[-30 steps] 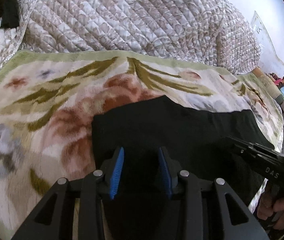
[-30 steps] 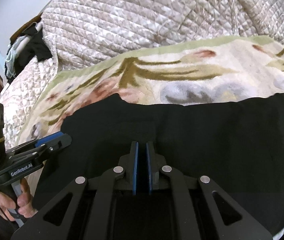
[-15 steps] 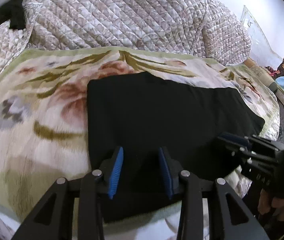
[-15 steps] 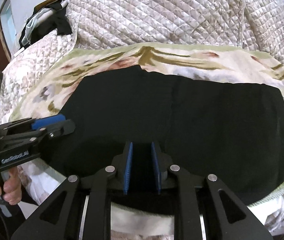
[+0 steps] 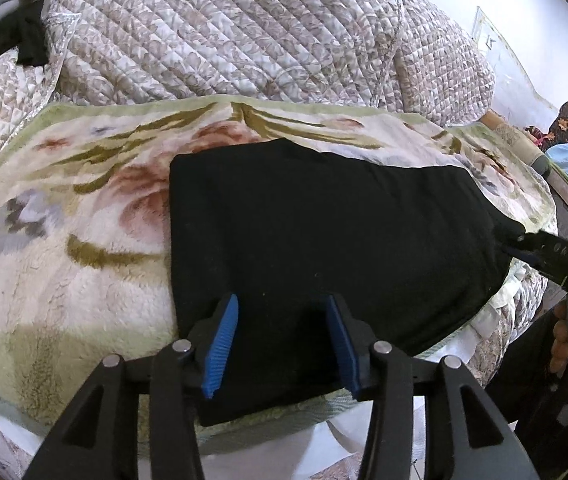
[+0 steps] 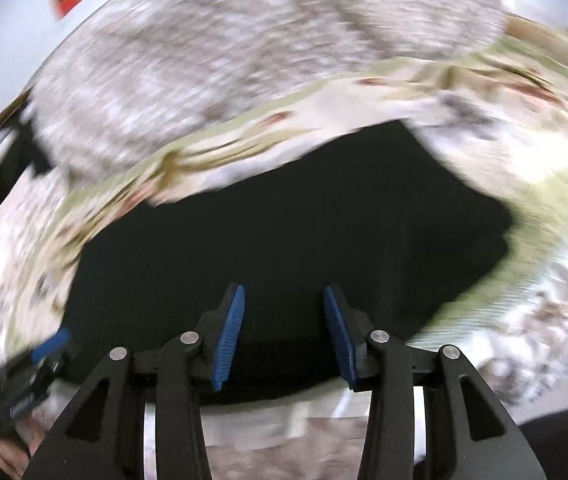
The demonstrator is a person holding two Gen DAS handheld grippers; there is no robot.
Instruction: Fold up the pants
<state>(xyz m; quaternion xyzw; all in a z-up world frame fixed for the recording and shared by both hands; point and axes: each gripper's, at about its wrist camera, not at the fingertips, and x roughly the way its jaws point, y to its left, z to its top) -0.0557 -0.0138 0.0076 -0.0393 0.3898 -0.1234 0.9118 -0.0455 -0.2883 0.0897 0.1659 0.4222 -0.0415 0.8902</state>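
The black pants (image 5: 324,240) are being left folded flat on the flowery blanket (image 5: 64,248). Both claws, left (image 5: 282,344) and right (image 6: 282,336), are being opened with nothing pinched. They should be lifted away gently so the fold is not being dragged.

A home bedroom: a quilted bedspread (image 5: 244,36) fills the upper frame, a floral plush blanket (image 5: 64,240) spread across the bed below.

The pants (image 5: 324,240) are plain black; the blanket (image 5: 64,240) is cream with pink flowers, olive leaves. The quilt (image 5: 224,32) is beige-and-white patterned.
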